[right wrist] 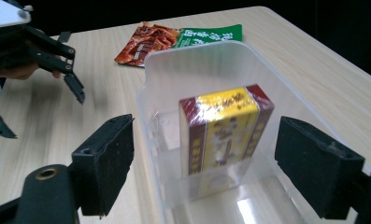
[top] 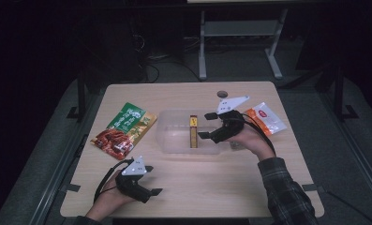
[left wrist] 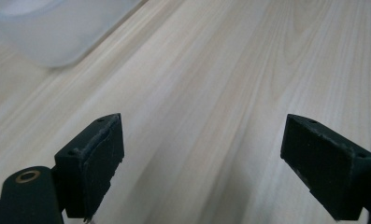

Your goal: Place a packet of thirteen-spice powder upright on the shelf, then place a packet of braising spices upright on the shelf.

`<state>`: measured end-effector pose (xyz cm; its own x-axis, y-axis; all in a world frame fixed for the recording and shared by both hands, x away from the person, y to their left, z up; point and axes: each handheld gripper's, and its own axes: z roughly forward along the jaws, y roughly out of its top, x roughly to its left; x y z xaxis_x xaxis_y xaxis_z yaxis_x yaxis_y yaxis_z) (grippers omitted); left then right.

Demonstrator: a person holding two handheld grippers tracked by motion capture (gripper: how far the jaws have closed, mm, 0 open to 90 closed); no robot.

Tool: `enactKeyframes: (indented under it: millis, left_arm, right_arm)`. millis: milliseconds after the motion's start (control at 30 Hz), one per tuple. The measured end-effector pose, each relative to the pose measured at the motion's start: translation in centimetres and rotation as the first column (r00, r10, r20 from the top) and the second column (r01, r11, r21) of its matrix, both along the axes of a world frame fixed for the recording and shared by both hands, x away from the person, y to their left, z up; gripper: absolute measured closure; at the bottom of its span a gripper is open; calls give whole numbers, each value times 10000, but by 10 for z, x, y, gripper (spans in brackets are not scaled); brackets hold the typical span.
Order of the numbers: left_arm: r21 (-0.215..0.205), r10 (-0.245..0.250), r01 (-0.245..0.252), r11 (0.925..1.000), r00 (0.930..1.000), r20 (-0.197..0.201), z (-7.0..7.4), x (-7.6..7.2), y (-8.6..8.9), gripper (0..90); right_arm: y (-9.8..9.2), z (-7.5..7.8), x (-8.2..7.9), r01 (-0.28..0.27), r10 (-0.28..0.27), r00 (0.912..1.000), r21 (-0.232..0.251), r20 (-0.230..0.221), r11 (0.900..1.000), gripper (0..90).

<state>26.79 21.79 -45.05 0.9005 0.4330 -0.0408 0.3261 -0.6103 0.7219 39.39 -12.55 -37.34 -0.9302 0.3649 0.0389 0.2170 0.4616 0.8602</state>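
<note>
From above my side, the high view looks forward and down over the whole tabletop. My left gripper view skims low across bare wood toward the clear tub's corner. My right gripper view peers close into that tub, shared by all three.

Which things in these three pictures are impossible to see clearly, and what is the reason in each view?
- Print on the yellow-and-maroon wrapped box, standing in the clear plastic bin: too blurred in the right gripper view, too small in the high view.
- Text on the green-and-red food pouch and the white-and-orange sachet: too small in the high view.
- The bin in the left gripper view: cut off by the top edge.
- The sachet's near corner: hidden behind the right gripper.
</note>
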Motion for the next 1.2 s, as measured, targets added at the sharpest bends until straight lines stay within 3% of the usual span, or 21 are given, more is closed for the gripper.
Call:
enactKeyframes:
  millis: [167, 567, 700, 733, 900, 1200]
  left_arm:
    - [61, -156, 156, 9999, 9999, 46, 1, 7, -4, 128]
    - [208, 168, -169, 9996, 9999, 36, 3, 18, -6, 128]
    - [263, 408, -409, 9988, 9992, 25, 4, 19, -3, 128]
    - [88, 552, -552, 9984, 9985, 37, 4, 20, -1, 128]
    - [284, 849, -852, 9960, 9963, 134, 8, 26, 7, 129]
    - [162, 1854, -1856, 9825, 9826, 106, 19, 38, 28, 134]
  right_arm:
    - [-14, 0, -19, 415, -413, 9991, 160, -115, 9990, 190]
    - [-33, -14, -67, 1018, -1024, 9945, -267, -226, 9944, 188]
    - [-41, -23, -81, 1220, -1230, 9920, -351, -276, 9919, 186]
    - [-42, -25, -85, 1279, -1293, 9909, -372, -377, 9911, 186]
    - [-51, -37, -98, 1450, -1476, 9873, -471, -593, 9883, 182]
    - [-64, -56, -118, 1740, -1795, 9776, -577, -1099, 9830, 182]
